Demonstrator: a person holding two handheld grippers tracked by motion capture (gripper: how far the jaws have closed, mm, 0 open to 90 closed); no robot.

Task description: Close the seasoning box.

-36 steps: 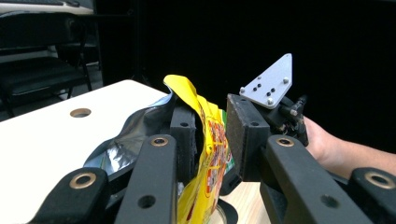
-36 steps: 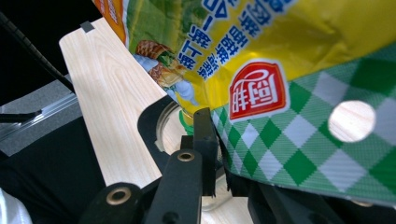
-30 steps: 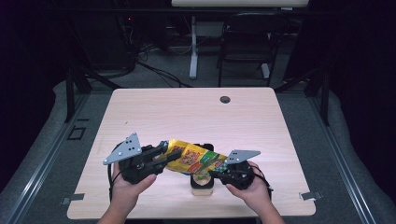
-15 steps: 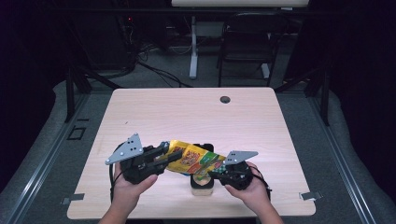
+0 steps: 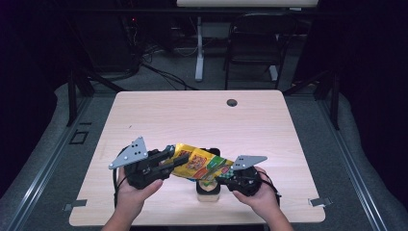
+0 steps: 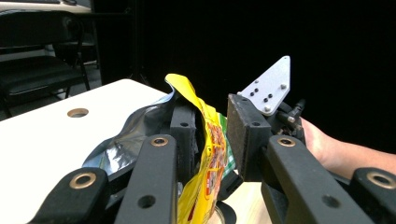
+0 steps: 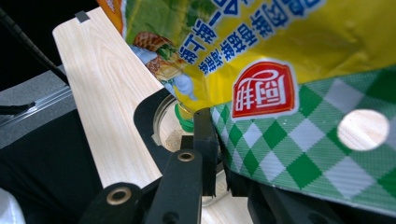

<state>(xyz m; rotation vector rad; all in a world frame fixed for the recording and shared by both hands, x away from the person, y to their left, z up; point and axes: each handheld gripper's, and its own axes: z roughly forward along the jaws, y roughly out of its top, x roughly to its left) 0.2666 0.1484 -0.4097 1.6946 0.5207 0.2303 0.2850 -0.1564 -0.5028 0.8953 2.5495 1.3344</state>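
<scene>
A yellow snack bag (image 5: 202, 163) with a green chequered end hangs slanted between both grippers above the table (image 5: 192, 115). My left gripper (image 5: 171, 156) is shut on its torn-open end. In the left gripper view one jaw sits inside the silver-lined mouth and the other outside, with the yellow wall (image 6: 210, 140) pinched between them. My right gripper (image 5: 226, 175) is shut on the sealed chequered end (image 7: 299, 154). Under the bag stands a small jar (image 5: 208, 190) with a black collar (image 7: 149, 126) around its mouth and pale powder inside.
A round cable hole (image 5: 232, 102) lies near the table's far edge. A dark folding chair (image 5: 250, 43) and desk legs stand on the floor beyond. The jar stands close to the table's front edge, between the person's hands.
</scene>
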